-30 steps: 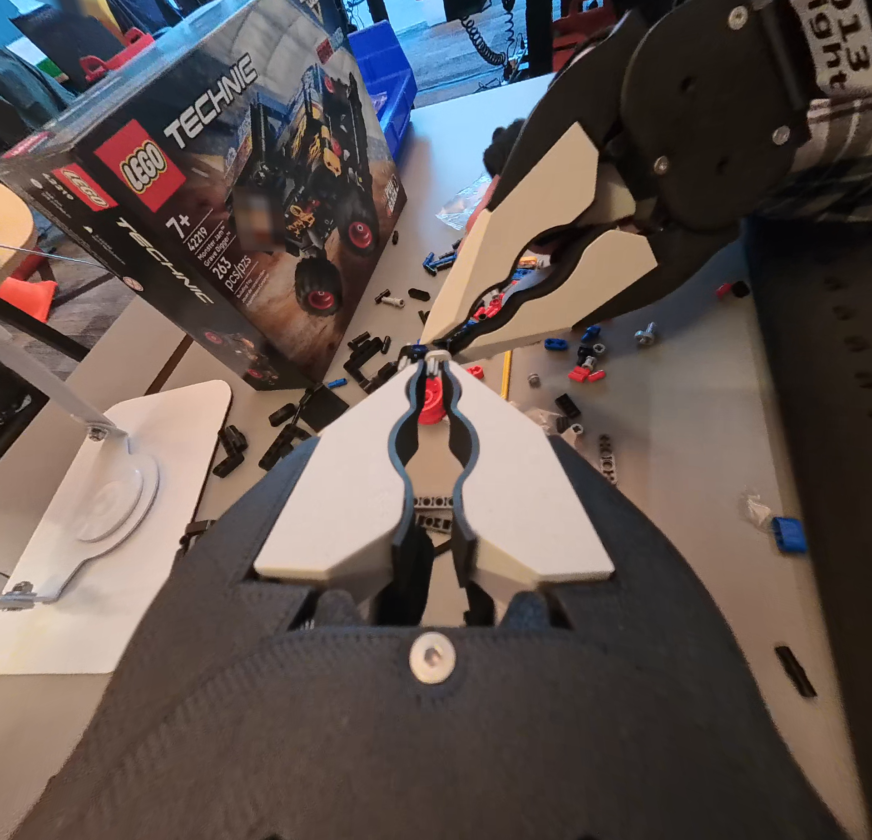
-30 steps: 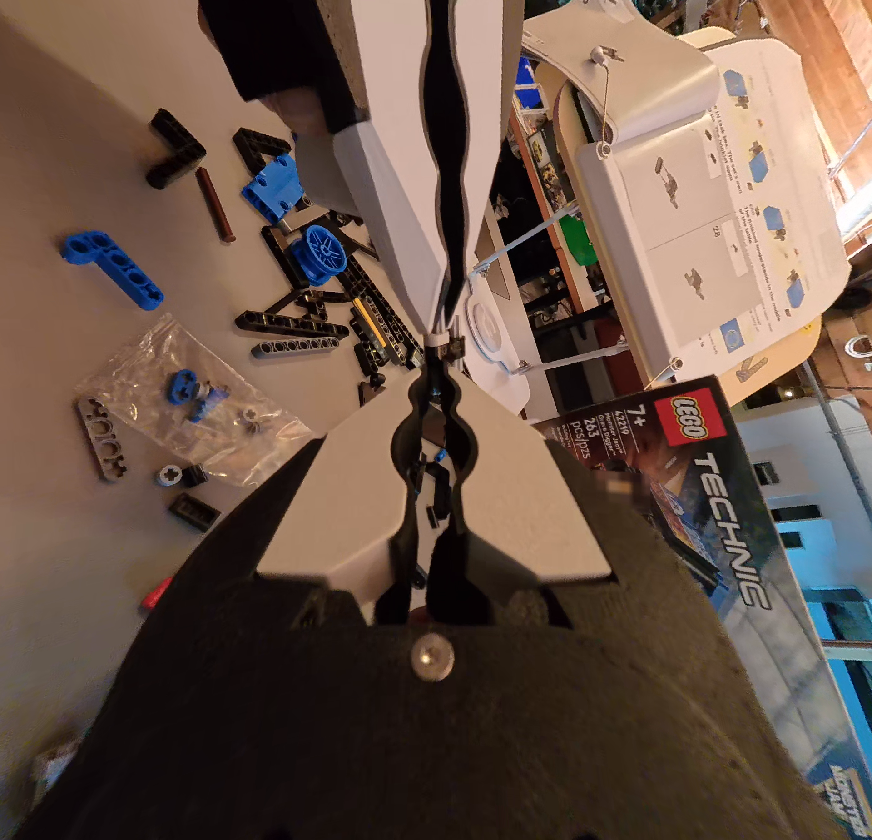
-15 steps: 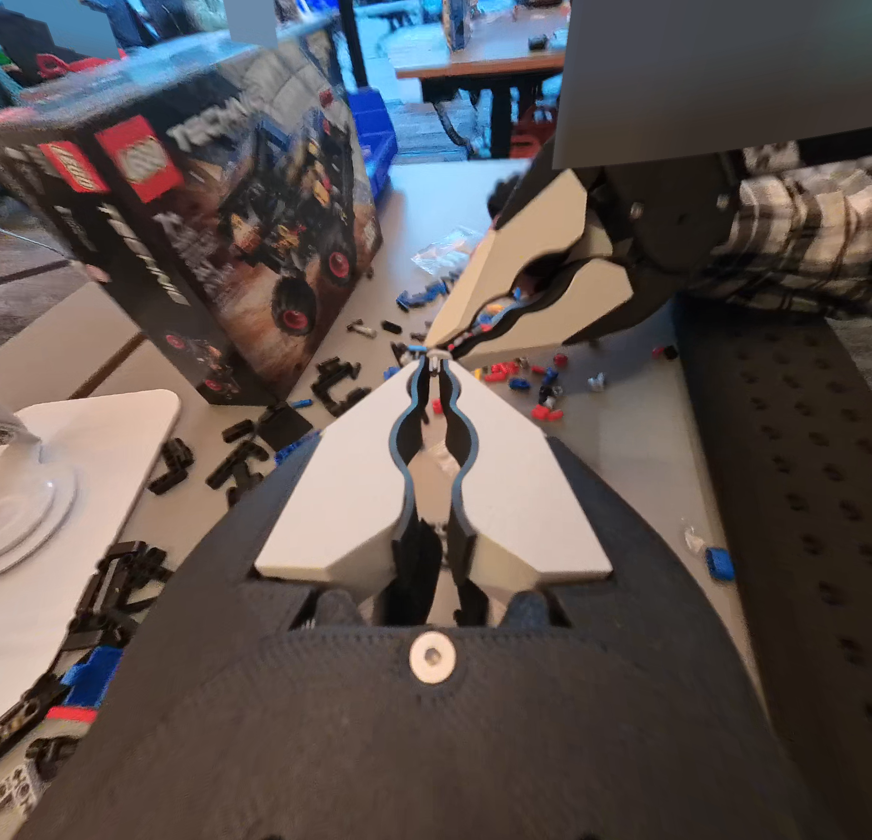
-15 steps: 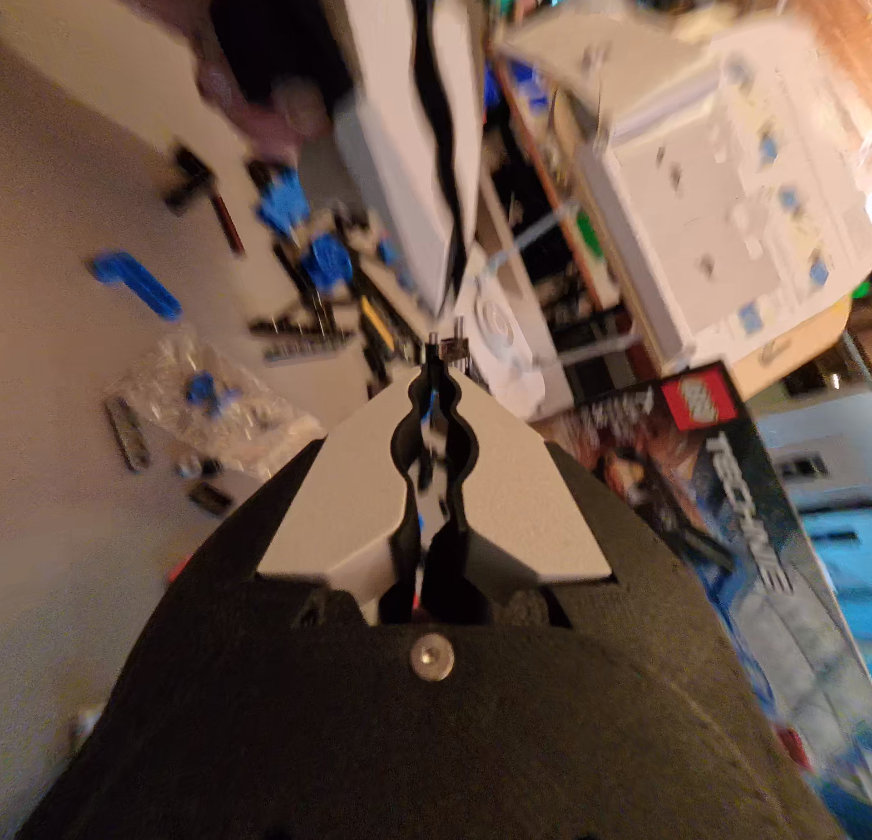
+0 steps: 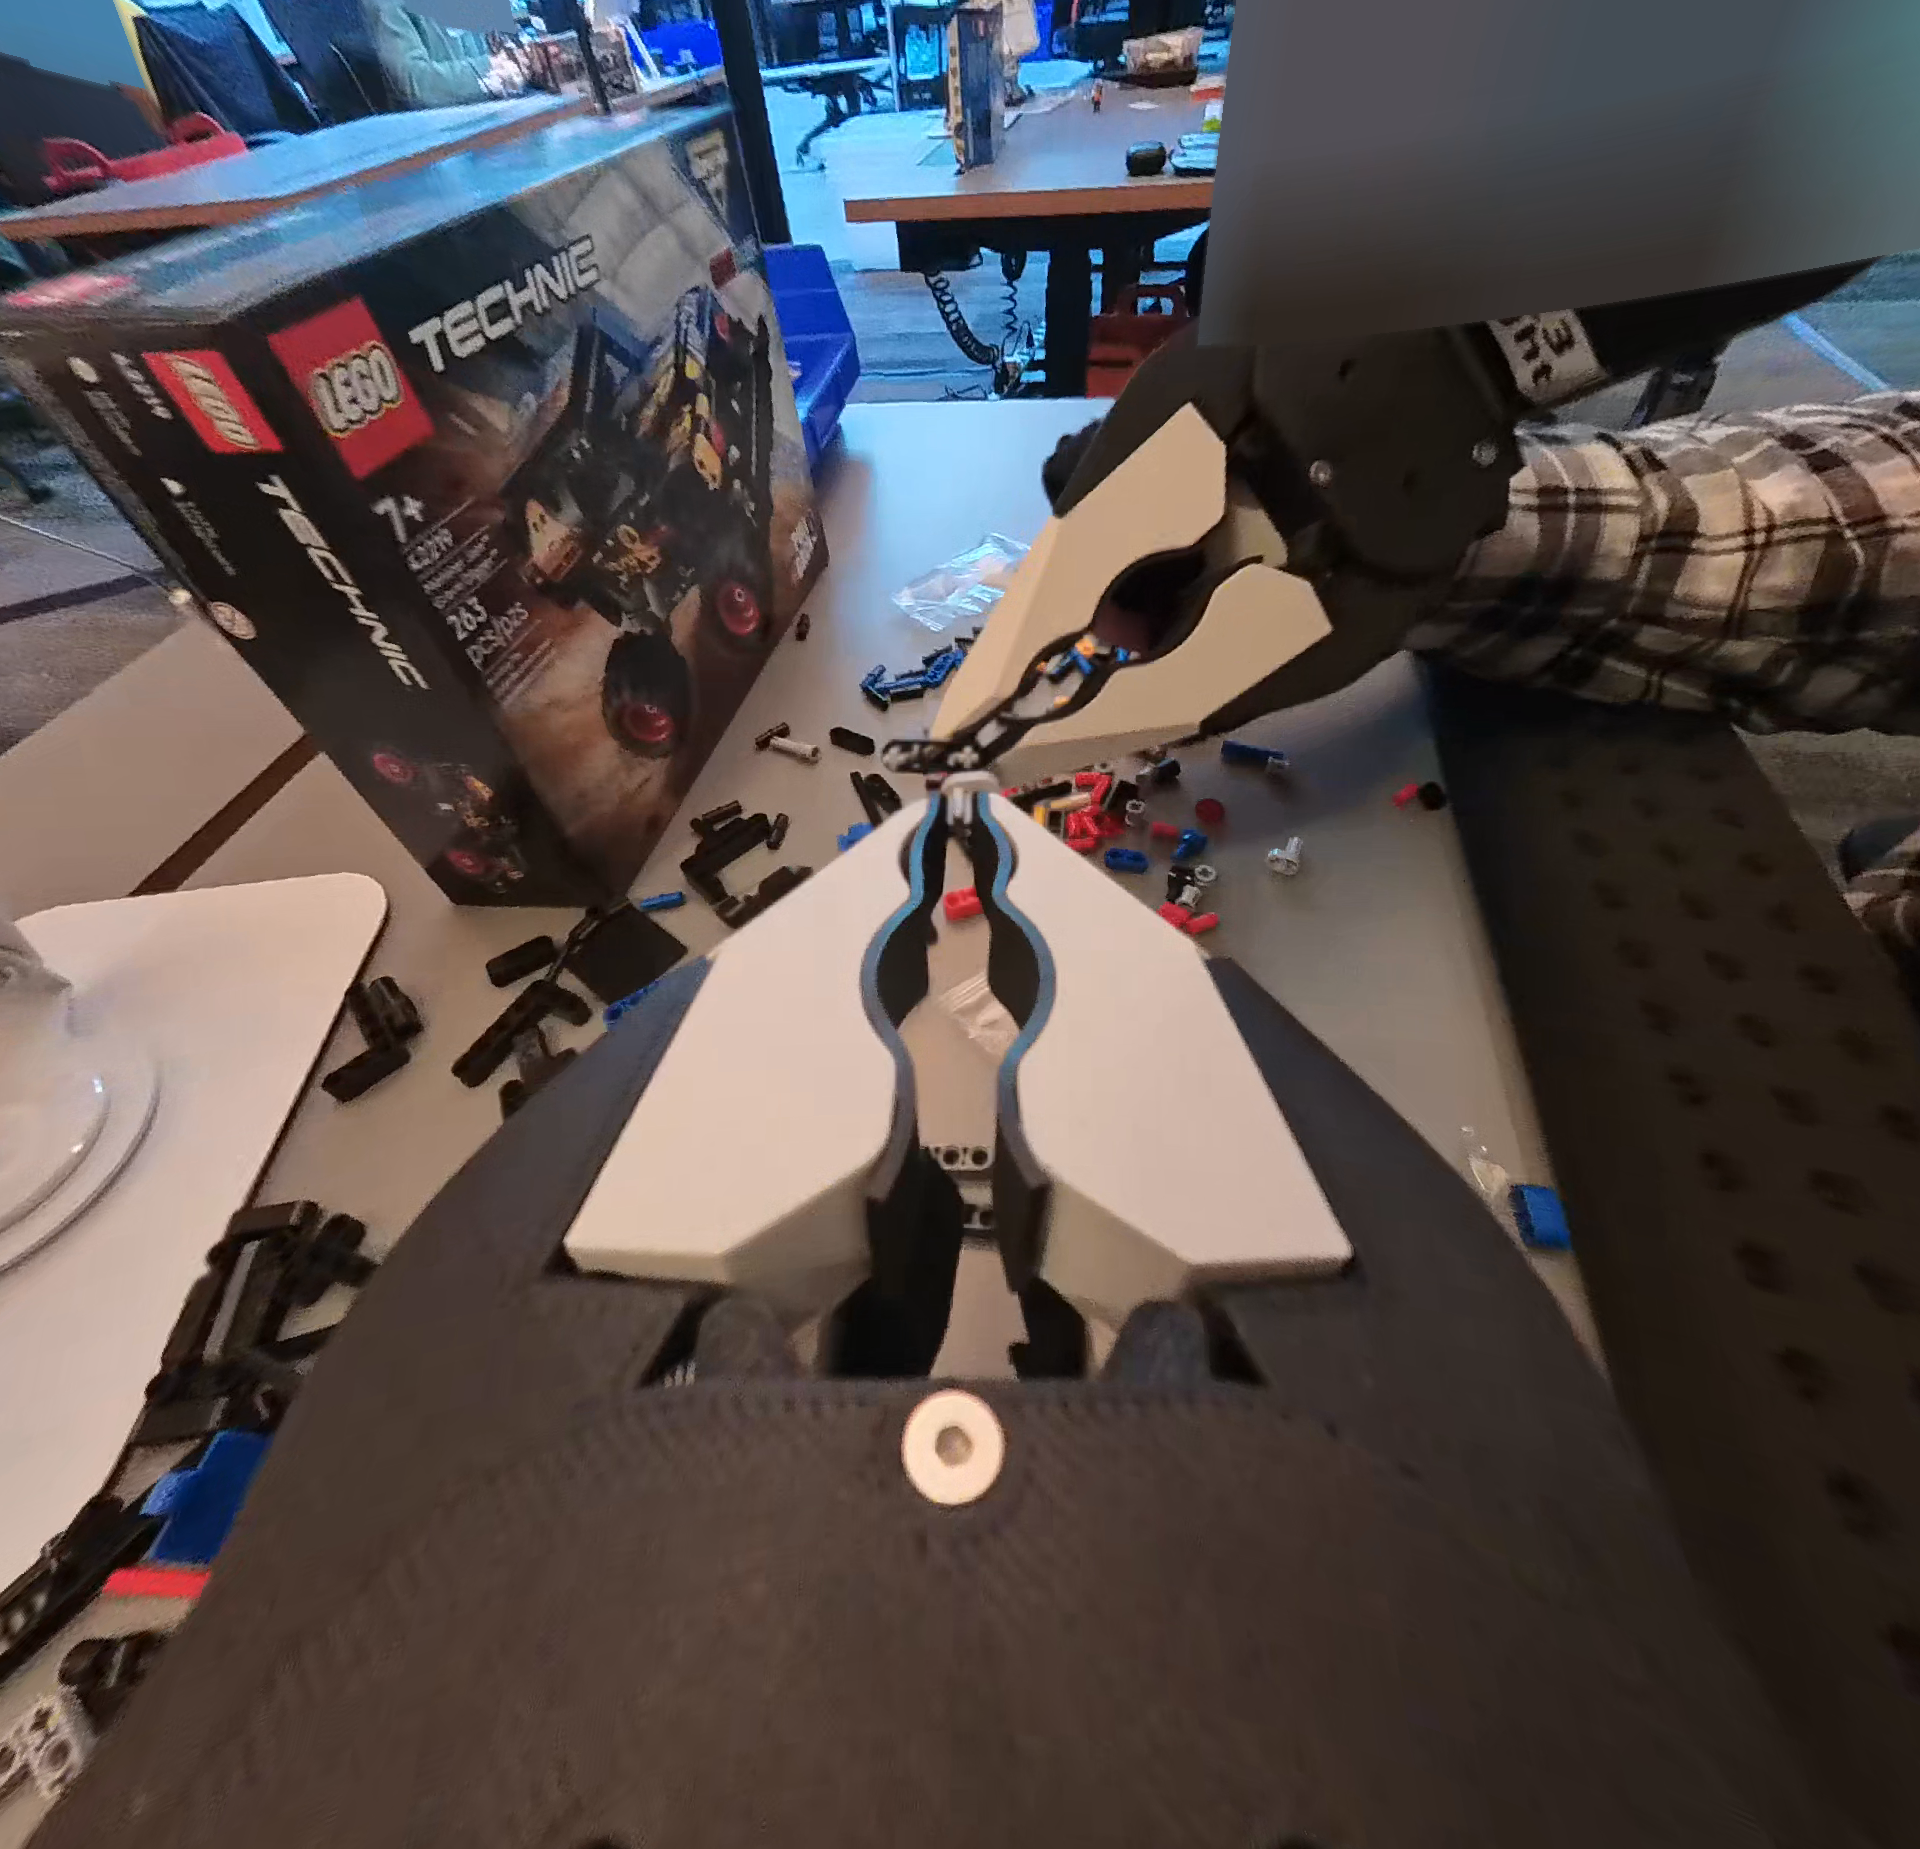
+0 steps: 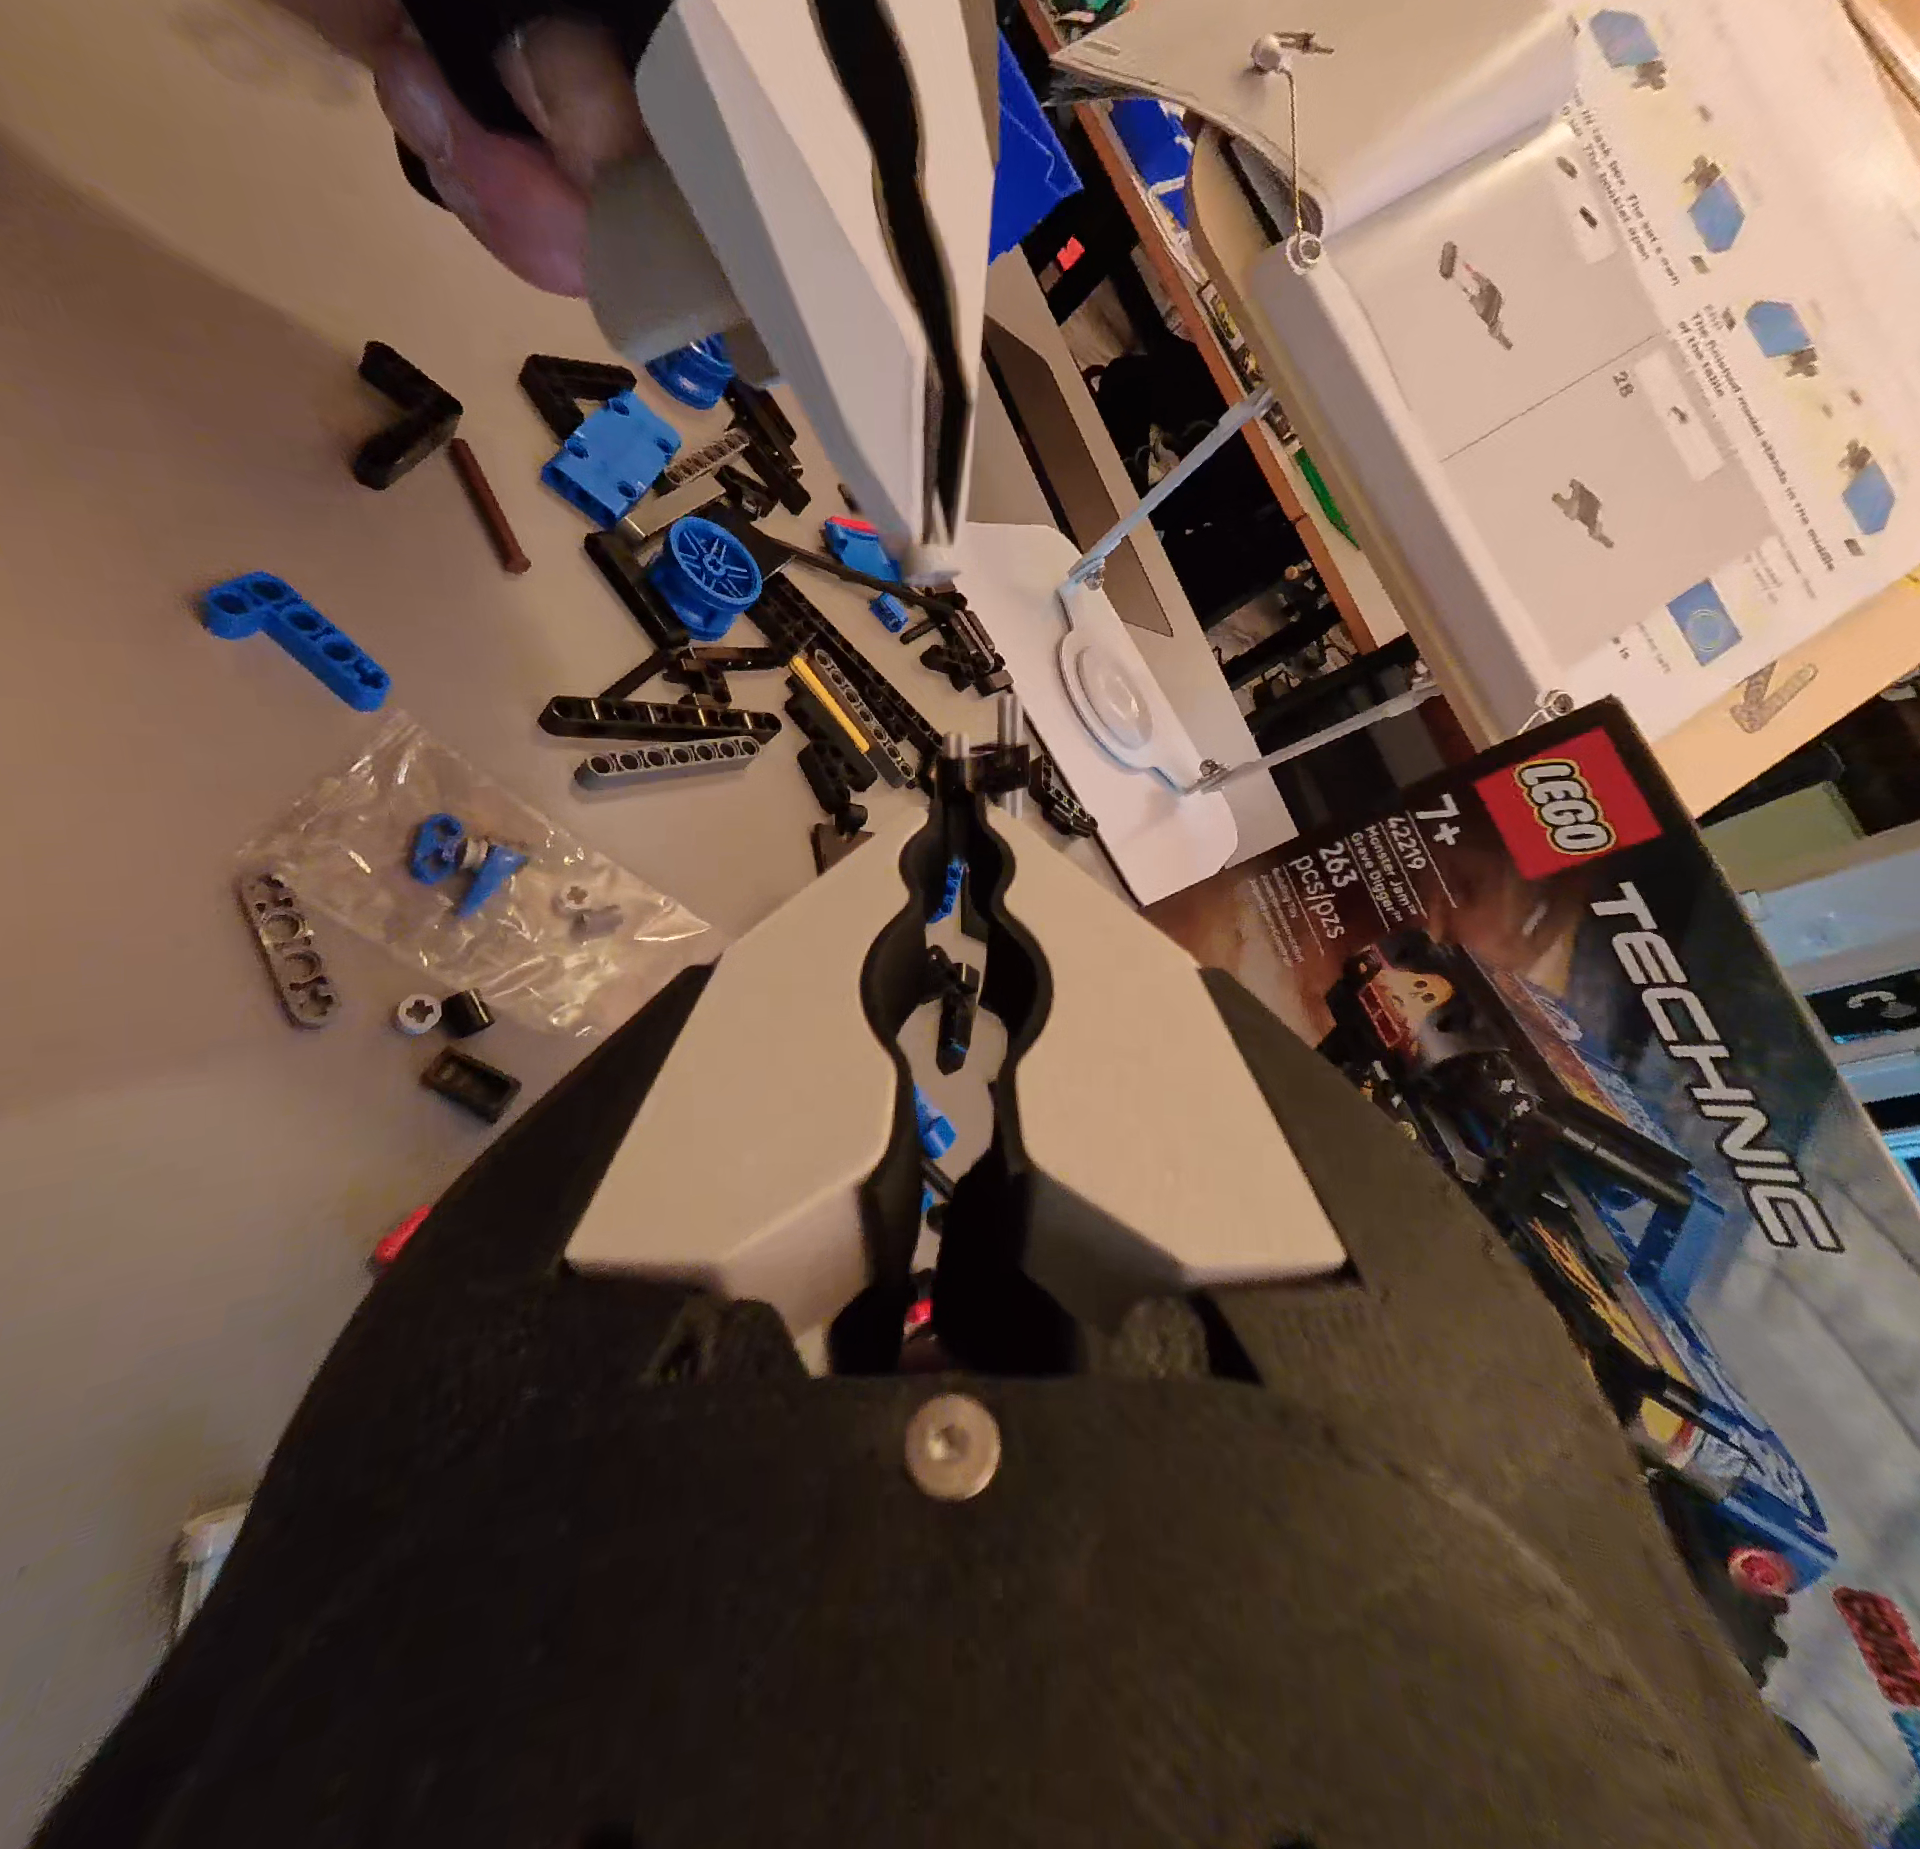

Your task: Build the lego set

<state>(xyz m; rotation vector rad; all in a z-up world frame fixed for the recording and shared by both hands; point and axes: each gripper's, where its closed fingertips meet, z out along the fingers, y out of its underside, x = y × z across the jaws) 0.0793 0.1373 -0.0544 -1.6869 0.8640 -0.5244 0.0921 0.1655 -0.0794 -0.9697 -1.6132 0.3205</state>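
Note:
My left gripper (image 5: 961, 804) is shut on a small white pin piece (image 5: 964, 785) at its tips. My right gripper (image 5: 943, 750) comes in from the upper right and is shut on a small black connector (image 5: 916, 757), which sits just above and left of the white piece. In the right wrist view, my right gripper (image 6: 975, 797) holds the black connector (image 6: 987, 763) with its grey pins sticking out. There the left gripper (image 6: 935, 537) hangs from the top with the white piece (image 6: 932, 565) a short gap away.
The set's box (image 5: 499, 573) stands at the left on the grey table (image 5: 1351, 968). An instruction booklet (image 6: 1558, 293) rests on a white stand (image 5: 187, 1020). Loose beams and pins, a blue wheel (image 6: 707, 563), a blue L-beam (image 6: 296, 636) and a plastic bag (image 6: 468, 864) lie around. A black perforated mat (image 5: 1714, 1072) lies at the right. Tip to tip, the grippers are about 5 cm apart. The blue wheel (image 6: 707, 563) is about equally far from each gripper, around 15 cm.
The two gripper tips met one second ago. They now stand a short gap apart, each still shut on its own piece. Both views swung during the move.

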